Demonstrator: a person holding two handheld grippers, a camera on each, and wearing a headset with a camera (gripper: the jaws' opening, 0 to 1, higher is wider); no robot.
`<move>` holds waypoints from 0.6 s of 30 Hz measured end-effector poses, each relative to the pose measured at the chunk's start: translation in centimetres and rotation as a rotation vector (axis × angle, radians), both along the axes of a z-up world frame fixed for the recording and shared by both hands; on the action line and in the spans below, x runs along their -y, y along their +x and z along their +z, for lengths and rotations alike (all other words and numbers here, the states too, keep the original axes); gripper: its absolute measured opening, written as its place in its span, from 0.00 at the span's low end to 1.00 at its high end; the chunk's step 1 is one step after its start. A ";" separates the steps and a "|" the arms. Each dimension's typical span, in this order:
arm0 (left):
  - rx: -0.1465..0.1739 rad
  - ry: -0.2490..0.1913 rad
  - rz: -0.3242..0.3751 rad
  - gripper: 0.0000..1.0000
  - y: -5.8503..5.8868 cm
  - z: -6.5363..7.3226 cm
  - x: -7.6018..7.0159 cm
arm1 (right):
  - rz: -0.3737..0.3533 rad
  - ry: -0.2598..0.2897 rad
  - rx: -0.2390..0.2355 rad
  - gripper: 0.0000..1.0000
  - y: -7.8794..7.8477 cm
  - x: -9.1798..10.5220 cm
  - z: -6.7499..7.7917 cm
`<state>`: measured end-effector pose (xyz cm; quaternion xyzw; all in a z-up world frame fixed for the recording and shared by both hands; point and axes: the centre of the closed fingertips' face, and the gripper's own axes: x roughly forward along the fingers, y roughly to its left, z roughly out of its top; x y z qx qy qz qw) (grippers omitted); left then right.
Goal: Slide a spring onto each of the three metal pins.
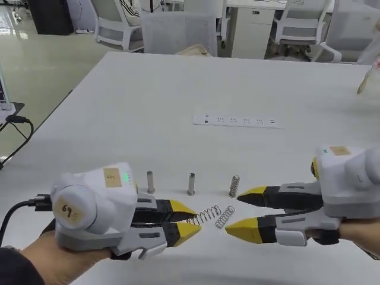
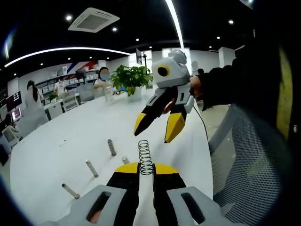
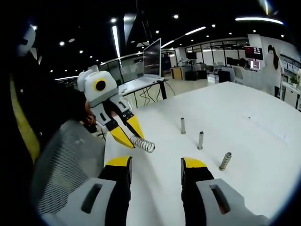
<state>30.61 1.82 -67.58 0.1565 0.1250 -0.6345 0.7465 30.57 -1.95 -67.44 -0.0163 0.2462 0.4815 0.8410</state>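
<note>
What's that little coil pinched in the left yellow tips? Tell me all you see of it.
The spring is a thin, silvery wire coil, loosely wound, metal by its look. The left gripper pinches one end between its yellow tips; the rest sticks straight out, free, over the white table. A second spring lies close by its free end.

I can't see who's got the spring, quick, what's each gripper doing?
Left gripper: shut on a spring.
Right gripper: open, holding nothing.

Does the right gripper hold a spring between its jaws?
No, the right gripper has its jaws apart with nothing between them; the left gripper grips the spring.
</note>
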 end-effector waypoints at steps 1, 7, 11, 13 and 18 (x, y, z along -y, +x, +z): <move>0.000 0.000 -0.002 0.02 0.0 0.0 0.0 | 0.007 -0.002 0.001 0.38 0.0 -0.1 0.0; 0.000 -0.005 -0.021 0.02 -0.6 0.2 0.1 | 0.044 0.005 -0.004 0.31 0.0 -0.8 0.3; 0.000 -0.008 -0.037 0.02 -0.9 0.3 0.2 | 0.072 0.014 -0.012 0.27 -0.3 -1.4 0.5; 0.000 -0.008 -0.044 0.02 -1.1 0.3 0.3 | 0.085 0.022 -0.020 0.25 -0.4 -1.6 0.6; 0.000 -0.019 -0.064 0.02 -1.4 0.6 0.4 | 0.115 0.034 -0.042 0.21 -1.0 -2.0 0.6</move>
